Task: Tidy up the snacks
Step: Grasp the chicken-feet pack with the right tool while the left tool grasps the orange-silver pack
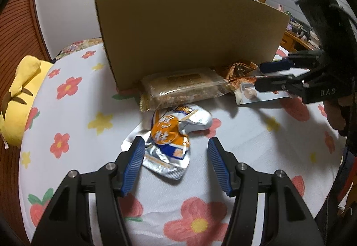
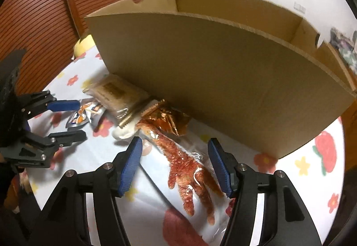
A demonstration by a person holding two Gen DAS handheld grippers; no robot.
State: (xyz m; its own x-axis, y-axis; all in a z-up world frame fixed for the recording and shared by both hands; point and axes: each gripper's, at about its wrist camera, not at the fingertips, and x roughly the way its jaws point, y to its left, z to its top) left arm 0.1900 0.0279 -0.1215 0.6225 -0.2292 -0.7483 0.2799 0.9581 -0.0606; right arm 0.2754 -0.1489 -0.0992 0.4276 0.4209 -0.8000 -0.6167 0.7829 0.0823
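A crumpled silver-and-orange pouch (image 1: 171,134) (image 2: 87,114) lies on the floral cloth, partly between the fingers of my open left gripper (image 1: 176,145) (image 2: 81,119). It brushes the left pad at most. Behind it a long clear packet of brown bars (image 1: 183,87) (image 2: 116,94) lies against the wall of an open cardboard box (image 1: 189,29) (image 2: 223,78). A crinkled orange-gold wrapper (image 1: 241,70) (image 2: 165,121) sits beside it. My right gripper (image 2: 175,145) (image 1: 258,76) is open and straddles a clear packet holding a red chicken foot (image 2: 187,168) (image 1: 247,94). Its pads do not press the packet.
A floral cloth (image 1: 67,112) (image 2: 301,163) covers the surface. A yellow plush toy (image 1: 20,94) (image 2: 86,45) lies at the left edge. Slatted wooden doors (image 2: 44,12) stand behind. The box interior (image 2: 234,12) looks empty where visible. A hand (image 1: 337,116) holds the right gripper.
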